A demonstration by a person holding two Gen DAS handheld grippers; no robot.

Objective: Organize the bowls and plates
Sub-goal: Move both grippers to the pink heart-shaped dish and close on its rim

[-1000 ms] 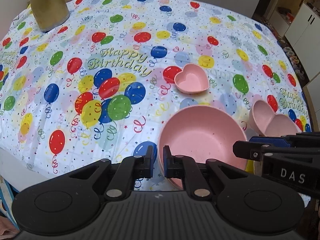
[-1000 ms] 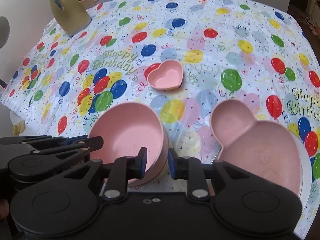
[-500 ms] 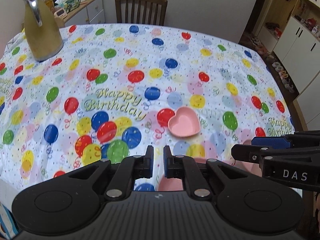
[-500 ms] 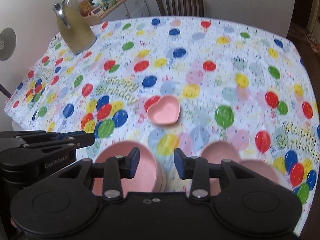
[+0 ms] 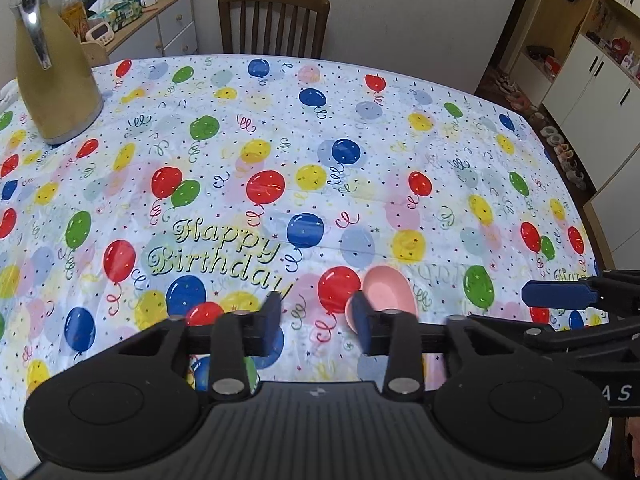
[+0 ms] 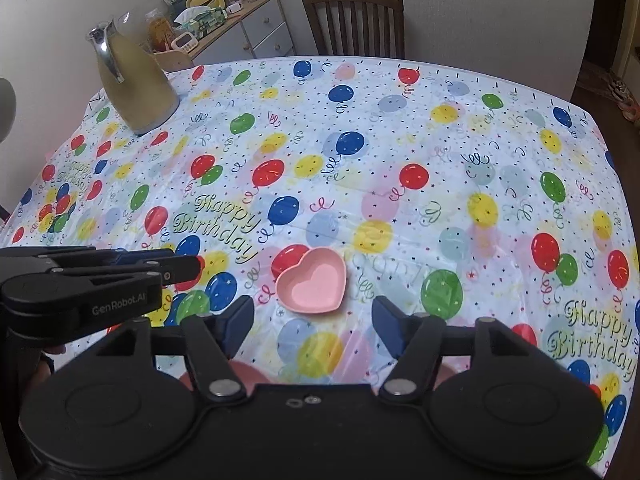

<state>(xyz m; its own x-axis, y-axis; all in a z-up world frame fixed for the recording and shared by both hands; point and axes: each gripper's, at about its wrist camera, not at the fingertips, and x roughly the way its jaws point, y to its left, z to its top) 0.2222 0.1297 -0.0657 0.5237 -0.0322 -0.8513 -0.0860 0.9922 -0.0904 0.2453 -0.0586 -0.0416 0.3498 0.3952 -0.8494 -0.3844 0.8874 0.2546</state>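
Heart-shaped pink bowl [image 6: 312, 282], empty, on tablecloth [image 6: 400, 160]

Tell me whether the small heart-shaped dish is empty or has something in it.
Empty. The right wrist view shows the heart-shaped dish upright on the tablecloth, its pink inside bare.

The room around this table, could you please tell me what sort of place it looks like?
Most likely a home dining room. A wooden chair stands at the far side of a table under a Happy Birthday tablecloth, a thermal jug stands on it, and a cluttered sideboard lines the wall.
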